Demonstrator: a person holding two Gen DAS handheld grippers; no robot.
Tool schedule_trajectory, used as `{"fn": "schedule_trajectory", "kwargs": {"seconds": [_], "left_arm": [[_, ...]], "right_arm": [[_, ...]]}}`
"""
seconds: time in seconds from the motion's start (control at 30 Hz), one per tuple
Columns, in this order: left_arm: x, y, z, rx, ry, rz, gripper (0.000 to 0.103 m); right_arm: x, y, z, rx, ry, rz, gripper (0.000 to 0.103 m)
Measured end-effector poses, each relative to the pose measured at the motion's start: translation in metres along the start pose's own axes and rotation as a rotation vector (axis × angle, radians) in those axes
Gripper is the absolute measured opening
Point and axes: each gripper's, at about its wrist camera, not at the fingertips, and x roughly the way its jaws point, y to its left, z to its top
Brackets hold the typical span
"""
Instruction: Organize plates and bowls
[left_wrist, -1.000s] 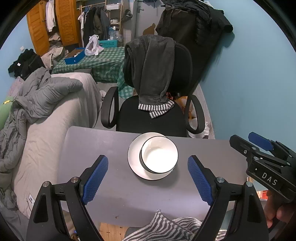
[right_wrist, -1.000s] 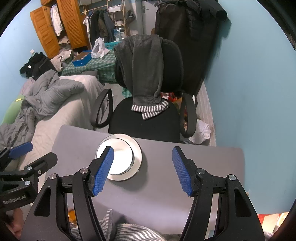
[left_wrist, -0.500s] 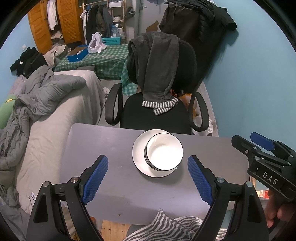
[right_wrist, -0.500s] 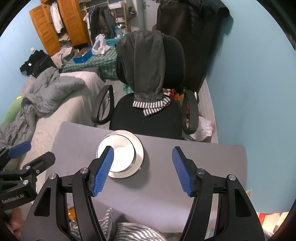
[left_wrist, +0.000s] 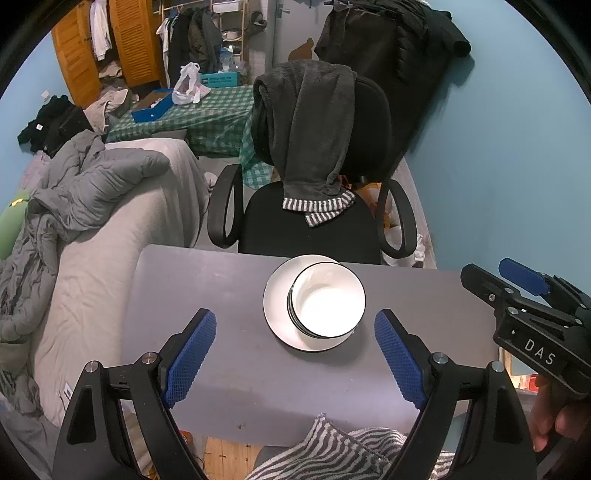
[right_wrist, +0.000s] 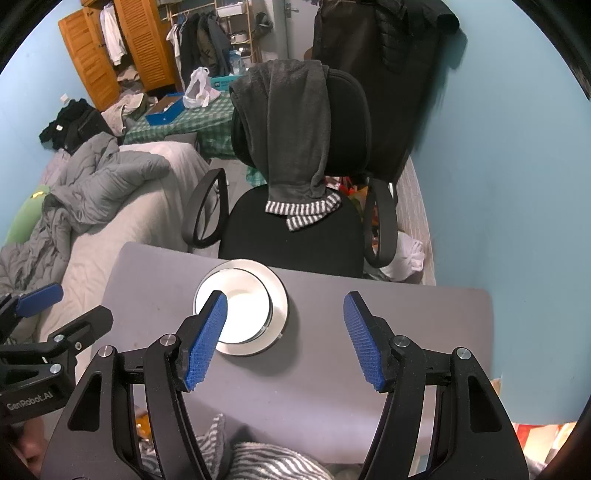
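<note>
A white bowl (left_wrist: 325, 305) with a dark rim sits on a white plate (left_wrist: 277, 314) at the far middle of the grey table (left_wrist: 236, 362). The bowl looks like a stack of two or three. My left gripper (left_wrist: 295, 354) is open and empty, held above the table's near side, with the bowl ahead between its fingers. My right gripper (right_wrist: 284, 336) is open and empty, to the right of the stack; its left finger (right_wrist: 207, 339) overlaps the bowl (right_wrist: 245, 314) and plate (right_wrist: 279, 301) in that view. The right gripper also shows at the right edge of the left wrist view (left_wrist: 524, 317).
A black office chair (left_wrist: 314, 206) draped with a dark garment stands just beyond the table's far edge. A bed with grey bedding (left_wrist: 81, 206) lies to the left. A blue wall (left_wrist: 498, 166) runs along the right. A striped cloth (left_wrist: 332, 450) lies at the near edge.
Both grippers have pulled back and risen slightly; the bowl and plate appear a little farther and shift right in the left view. Both stay open. The dishes have not moved.
</note>
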Motion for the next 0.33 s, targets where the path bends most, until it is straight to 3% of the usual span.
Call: {"fn": "schedule_trajectory", "kwargs": {"seconds": [0.33], "left_arm": [[-0.0015,-0.0031,0.0009,0.006,-0.009,-0.007,0.089]], "right_arm": [[0.0,0.0006,-0.0003,0.001,0.0,0.0,0.064]]}}
